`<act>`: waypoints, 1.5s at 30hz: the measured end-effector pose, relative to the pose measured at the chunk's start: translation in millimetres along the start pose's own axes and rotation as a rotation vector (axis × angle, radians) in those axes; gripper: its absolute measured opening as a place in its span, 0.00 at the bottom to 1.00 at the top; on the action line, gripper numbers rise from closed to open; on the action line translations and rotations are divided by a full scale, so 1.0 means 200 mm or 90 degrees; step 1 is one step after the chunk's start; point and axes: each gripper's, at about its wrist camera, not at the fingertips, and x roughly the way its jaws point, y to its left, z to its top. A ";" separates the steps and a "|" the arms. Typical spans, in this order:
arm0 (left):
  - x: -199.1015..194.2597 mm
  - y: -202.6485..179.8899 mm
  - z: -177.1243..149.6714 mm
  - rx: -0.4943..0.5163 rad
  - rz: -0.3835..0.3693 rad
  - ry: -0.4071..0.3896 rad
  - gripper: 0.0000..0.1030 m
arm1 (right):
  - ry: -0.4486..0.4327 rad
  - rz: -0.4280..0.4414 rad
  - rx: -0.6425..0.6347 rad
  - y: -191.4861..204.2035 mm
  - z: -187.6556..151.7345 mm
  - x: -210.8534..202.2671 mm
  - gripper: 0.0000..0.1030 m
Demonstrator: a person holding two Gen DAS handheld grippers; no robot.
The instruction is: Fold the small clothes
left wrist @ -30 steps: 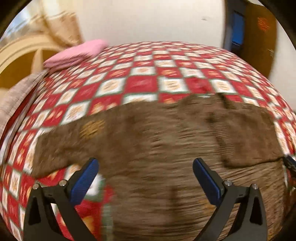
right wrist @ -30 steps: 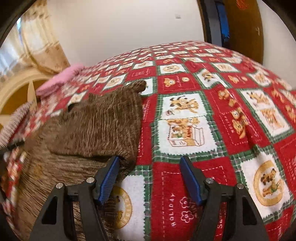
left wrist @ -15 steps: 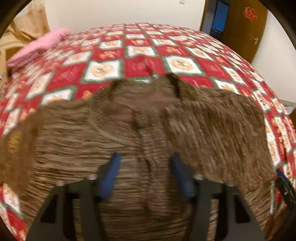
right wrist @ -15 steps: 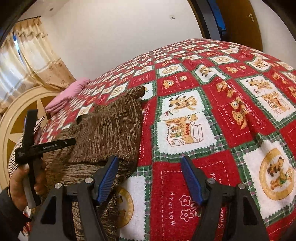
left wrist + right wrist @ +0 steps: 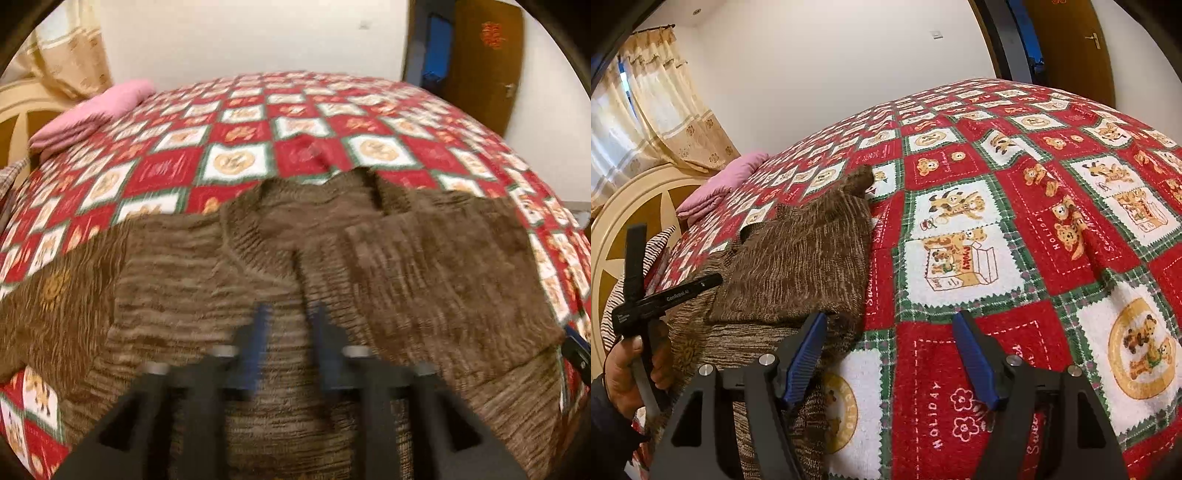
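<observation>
A brown knit sweater (image 5: 295, 258) lies spread on the red and white checked bedspread (image 5: 236, 162), neck toward the far side. Its right sleeve (image 5: 443, 266) is folded in over the body. My left gripper (image 5: 291, 332) hovers over the middle of the sweater's chest, blurred, its jaws narrow and opening, with only the fabric below showing between them. My right gripper (image 5: 890, 354) stands open at the sweater's (image 5: 798, 266) right edge. Its left finger (image 5: 805, 354) is over the knit, its right finger (image 5: 975, 365) over the bedspread (image 5: 1052, 229).
A folded pink cloth (image 5: 92, 110) lies at the bed's far left corner by the round headboard (image 5: 628, 206) and curtain (image 5: 665, 110). A striped cloth (image 5: 653, 251) hangs at the left edge. A person's hand (image 5: 624, 373) holds the left tool. A brown door (image 5: 480, 62) stands behind.
My left gripper has shifted from the sweater's lower left to over its chest, and its jaws have come from wide apart to narrow. The right gripper has stayed put.
</observation>
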 end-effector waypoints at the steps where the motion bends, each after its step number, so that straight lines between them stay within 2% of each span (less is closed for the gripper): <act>1: 0.00 0.00 0.00 -0.005 0.008 -0.002 0.75 | 0.000 0.000 -0.001 0.00 0.00 0.00 0.70; 3: -0.03 -0.02 -0.03 0.007 0.034 -0.027 0.79 | -0.003 -0.007 -0.008 0.01 0.00 -0.01 0.70; 6: 0.00 -0.09 -0.09 0.067 0.058 -0.033 0.86 | 0.002 -0.044 -0.035 0.07 0.02 -0.01 0.71; 9: 0.00 -0.11 -0.10 0.074 0.080 -0.048 0.92 | 0.012 -0.025 -0.079 0.17 0.11 0.03 0.71; 12: 0.01 -0.09 -0.09 0.061 0.076 -0.045 0.95 | 0.000 -0.075 -0.116 0.24 0.26 0.12 0.71; 16: 0.03 -0.04 -0.09 0.032 0.057 -0.039 1.00 | 0.041 -0.104 -0.090 0.22 0.47 0.39 0.71; 17: 0.03 -0.03 -0.10 0.024 0.050 -0.037 1.00 | 0.054 -0.125 -0.097 0.21 0.48 0.44 0.71; 19: 0.03 -0.02 -0.10 0.016 0.038 -0.036 1.00 | 0.081 -0.235 -0.110 0.14 0.50 0.56 0.71; 21: 0.03 -0.02 -0.10 0.012 0.034 -0.035 1.00 | 0.075 -0.198 -0.040 0.01 0.51 0.55 0.71; 24: 0.04 -0.02 -0.10 0.009 0.029 -0.035 1.00 | 0.062 -0.224 -0.059 0.03 0.50 0.48 0.71; 26: 0.04 -0.01 -0.10 0.001 0.020 -0.033 1.00 | 0.029 -0.229 -0.046 0.04 0.48 0.36 0.71; 28: 0.04 0.00 -0.10 -0.003 0.015 -0.034 1.00 | 0.007 -0.175 -0.033 0.09 0.44 0.24 0.71; 30: 0.04 0.00 -0.10 -0.004 0.015 -0.033 1.00 | 0.005 -0.105 -0.057 0.18 0.35 0.15 0.71; 31: 0.04 0.00 -0.10 -0.004 0.015 -0.034 1.00 | 0.016 -0.074 -0.089 0.25 0.28 0.12 0.69; 32: 0.04 0.00 -0.10 -0.006 0.015 -0.033 1.00 | 0.031 -0.060 -0.114 0.30 0.24 0.14 0.61; 34: 0.02 0.03 -0.11 -0.018 0.009 -0.033 1.00 | 0.086 -0.072 -0.170 0.37 0.13 0.21 0.46; 36: -0.01 0.08 -0.12 -0.042 0.000 -0.022 1.00 | 0.073 -0.083 -0.190 0.36 0.06 0.20 0.46; 38: -0.07 0.16 -0.15 -0.065 0.002 -0.016 1.00 | 0.089 -0.091 -0.161 0.32 0.09 0.17 0.46; 41: -0.21 0.28 -0.22 -0.079 0.013 -0.051 1.00 | 0.055 -0.120 -0.187 0.39 0.12 0.08 0.46; 43: -0.29 0.37 -0.27 -0.072 0.041 -0.074 1.00 | 0.040 -0.101 -0.215 0.47 0.13 0.05 0.46; 45: -0.35 0.47 -0.31 -0.067 0.079 -0.074 1.00 | 0.046 -0.069 -0.224 0.57 0.13 0.07 0.46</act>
